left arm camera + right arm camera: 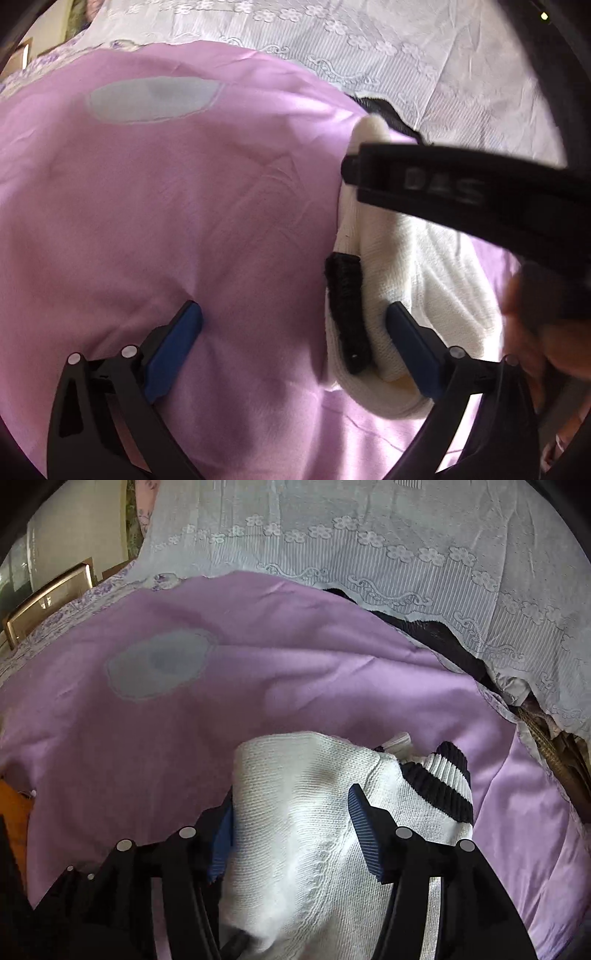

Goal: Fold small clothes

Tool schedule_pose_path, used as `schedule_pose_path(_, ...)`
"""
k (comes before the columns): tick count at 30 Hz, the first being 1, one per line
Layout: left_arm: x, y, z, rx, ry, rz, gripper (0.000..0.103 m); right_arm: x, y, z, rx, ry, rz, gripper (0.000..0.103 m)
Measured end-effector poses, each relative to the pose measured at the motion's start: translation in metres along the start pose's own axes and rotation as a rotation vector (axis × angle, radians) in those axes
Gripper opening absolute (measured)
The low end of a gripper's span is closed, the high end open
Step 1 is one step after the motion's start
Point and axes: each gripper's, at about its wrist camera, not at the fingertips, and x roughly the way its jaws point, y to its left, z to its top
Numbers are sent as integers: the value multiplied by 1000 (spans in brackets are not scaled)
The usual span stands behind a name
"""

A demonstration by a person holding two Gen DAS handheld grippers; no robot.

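A white knitted garment (295, 812) with a black-and-white striped cuff (443, 786) lies bunched on a purple sheet (295, 672). In the left wrist view the same white garment (424, 280) with a black trim strip (347, 314) lies at the right. My left gripper (291, 343) is open above the sheet, its right finger against the garment's edge. My right gripper (291, 834) is open with the white knit lying between its blue pads, not pinched. The right gripper's black body (480, 192) crosses the left wrist view above the garment.
A grey oval patch (159, 668) marks the purple sheet. A white lace cloth (369, 554) covers the area behind it. A dark garment (436, 631) lies under the lace edge. A wooden chair back (48, 598) stands far left. A hand (535, 332) shows at the right edge.
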Motion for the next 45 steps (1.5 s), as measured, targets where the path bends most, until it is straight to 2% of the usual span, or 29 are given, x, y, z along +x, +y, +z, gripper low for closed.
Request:
schedule_pose_path(2, -2, -2, -4, -7, -10, 20, 98, 16, -6, -1, -18, 78, 14, 58)
schedule_pose_path(4, -3, -8, -7, 10, -23, 51, 98, 23, -6, -6, -39, 98, 7, 54)
schedule_pose_path(5, -4, -9, -7, 14, -26, 57, 98, 22, -7, -8, -35, 87, 16, 36)
schedule_pose_path(6, -4, -9, -7, 13, -25, 54, 98, 17, -9, -11, -19, 68, 49, 26)
schedule_pose_path(7, -4, -7, -6, 4, -24, 44, 98, 13, -14, -13, 11, 43, 64, 19)
schedule_pose_path(8, -6, -6, -6, -7, -27, 29, 99, 7, -20, -16, 41, 10, 80, 18)
schedule_pose_path(10, -8, -3, -4, -19, -28, -6, 99, -8, -35, -26, 122, -71, 128, 17)
schedule_pose_path(12, -9, -2, -2, -25, -39, -37, 99, -30, -53, -34, 230, -195, 185, 16)
schedule_pose_path(14, -8, -2, 0, -22, -40, -46, 99, -45, -61, -40, 290, -290, 198, 14)
schedule_pose_path(15, -6, -3, 0, -16, -32, -20, 99, -40, -60, -37, 289, -276, 191, 14)
schedule_pose_path(17, -2, -3, 1, -7, -18, 2, 99, -16, -54, -31, 287, -191, 195, 17)
schedule_pose_path(18, -3, -4, 1, -6, -21, 10, 99, -6, -53, -29, 287, -162, 198, 22)
schedule_pose_path(20, -3, -3, 1, -7, -19, 24, 99, 16, -47, -23, 248, -77, 238, 39)
schedule_pose_path(22, -4, -2, 3, -15, -21, 30, 99, 14, -43, -23, 210, -94, 248, 43)
schedule_pose_path(24, -4, 0, 7, -35, -28, 30, 99, -6, -48, -27, 208, -166, 311, 43)
schedule_pose_path(27, -9, 9, 8, -77, -41, 38, 98, -43, -77, -37, 286, -302, 392, 42)
schedule_pose_path(28, -10, 11, 10, -89, -46, 41, 98, -53, -86, -41, 312, -332, 397, 36)
schedule_pose_path(29, -9, 12, 11, -95, -47, 46, 98, -61, -93, -45, 334, -356, 366, 21)
schedule_pose_path(31, -7, 13, 12, -93, -39, 61, 98, -62, -98, -51, 341, -339, 299, 14)
schedule_pose_path(35, -14, 9, 6, -62, -50, 102, 98, -32, -89, -55, 315, -256, 282, 12)
schedule_pose_path(37, -22, 9, 6, -71, -84, 72, 98, -14, -77, -51, 300, -200, 317, 12)
schedule_pose_path(39, -27, 10, 7, -79, -104, 33, 98, 13, -63, -47, 252, -107, 291, 10)
schedule_pose_path(42, -11, 12, 9, -71, -40, 39, 98, 25, -59, -44, 261, -101, 302, 8)
schedule_pose_path(45, -2, 8, 13, -37, -14, 77, 99, 19, -74, -47, 308, -115, 375, 8)
